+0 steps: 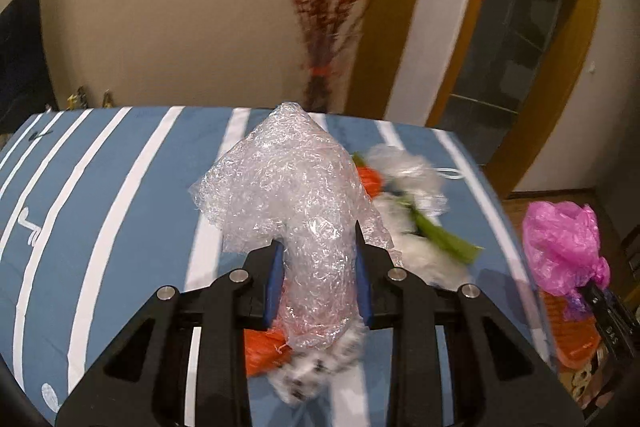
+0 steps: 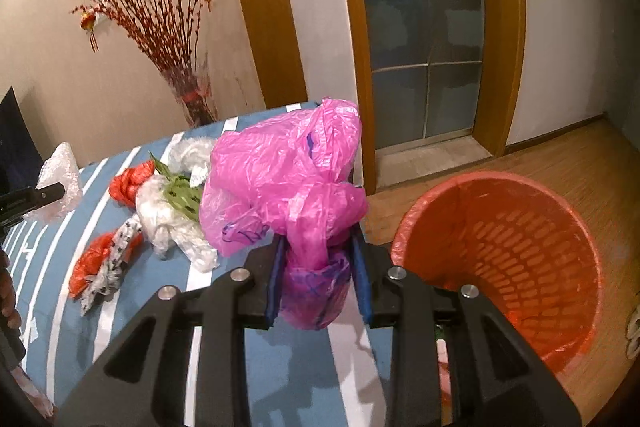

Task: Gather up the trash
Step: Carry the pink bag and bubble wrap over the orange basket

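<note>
1. The table (image 2: 132, 311) has a blue cloth with white stripes, and loose trash lies on it.
2. The orange bin (image 2: 520, 247) stands on the wooden floor just beside the table's right edge. It is a slotted basket lined with a thin orange bag, and its mouth shows beside the right gripper.
3. The pink bag (image 2: 280, 179) is pinched between the blue pads (image 2: 276, 279) of the right gripper (image 2: 318, 279), which is closed down narrow on the bag's bunched neck. The bulk of the bag billows above the fingers, over the table's edge near the bin.
4. The bubble wrap (image 1: 296, 195) is clamped in the left gripper (image 1: 318, 283), its fingers drawn in on the lower end of the wad while the rest stands up over the table. In the right wrist view it (image 2: 58, 183) shows far to the left.
5. The clear bags (image 2: 168, 215) lie crumpled mid-table, with green leaves (image 2: 180, 191) among them.
6. Two orange bags lie near that heap: one (image 2: 132, 183) just behind it, another (image 2: 90, 263) closer, touching a spotted wrapper (image 2: 116, 255).
7. The red branches (image 2: 160, 23) stand in a vase by the wall, behind the table.
</note>
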The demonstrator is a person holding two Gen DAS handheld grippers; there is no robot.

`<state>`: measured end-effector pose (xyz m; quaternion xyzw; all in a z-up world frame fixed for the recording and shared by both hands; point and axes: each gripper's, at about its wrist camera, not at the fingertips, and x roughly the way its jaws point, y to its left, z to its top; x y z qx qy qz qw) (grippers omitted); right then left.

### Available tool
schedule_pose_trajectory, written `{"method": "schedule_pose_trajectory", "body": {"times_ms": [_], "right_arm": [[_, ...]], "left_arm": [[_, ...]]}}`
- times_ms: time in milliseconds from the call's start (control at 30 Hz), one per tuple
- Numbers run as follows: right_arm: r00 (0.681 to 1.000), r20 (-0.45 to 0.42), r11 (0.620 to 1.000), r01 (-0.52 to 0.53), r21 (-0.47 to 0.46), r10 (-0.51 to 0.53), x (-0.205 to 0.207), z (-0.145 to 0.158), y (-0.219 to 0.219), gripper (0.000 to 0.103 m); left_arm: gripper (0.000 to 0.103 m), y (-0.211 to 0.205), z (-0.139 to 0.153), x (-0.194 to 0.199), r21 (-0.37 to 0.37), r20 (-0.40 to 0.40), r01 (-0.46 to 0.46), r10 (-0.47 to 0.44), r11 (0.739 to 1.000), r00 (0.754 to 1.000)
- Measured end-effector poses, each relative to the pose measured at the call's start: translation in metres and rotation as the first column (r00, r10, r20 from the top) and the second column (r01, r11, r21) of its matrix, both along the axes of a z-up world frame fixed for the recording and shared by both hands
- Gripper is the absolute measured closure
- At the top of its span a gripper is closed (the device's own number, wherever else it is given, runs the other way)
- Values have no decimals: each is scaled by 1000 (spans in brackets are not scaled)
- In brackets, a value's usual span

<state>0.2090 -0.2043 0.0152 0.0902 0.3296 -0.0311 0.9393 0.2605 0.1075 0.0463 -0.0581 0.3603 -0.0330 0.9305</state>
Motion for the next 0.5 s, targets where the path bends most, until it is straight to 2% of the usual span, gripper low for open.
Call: {"method": "schedule_pose_trajectory", "body": {"times_ms": [233, 500], "right_arm": [[998, 39, 999, 43, 9, -44, -26, 19, -24, 73], [992, 62, 994, 105, 22, -106, -48, 27, -58, 73]], "left_arm": [[73, -50, 12, -24, -10, 40, 107, -107, 994, 993], [73, -105, 16, -41, -14, 53, 222, -221, 975, 974]]}}
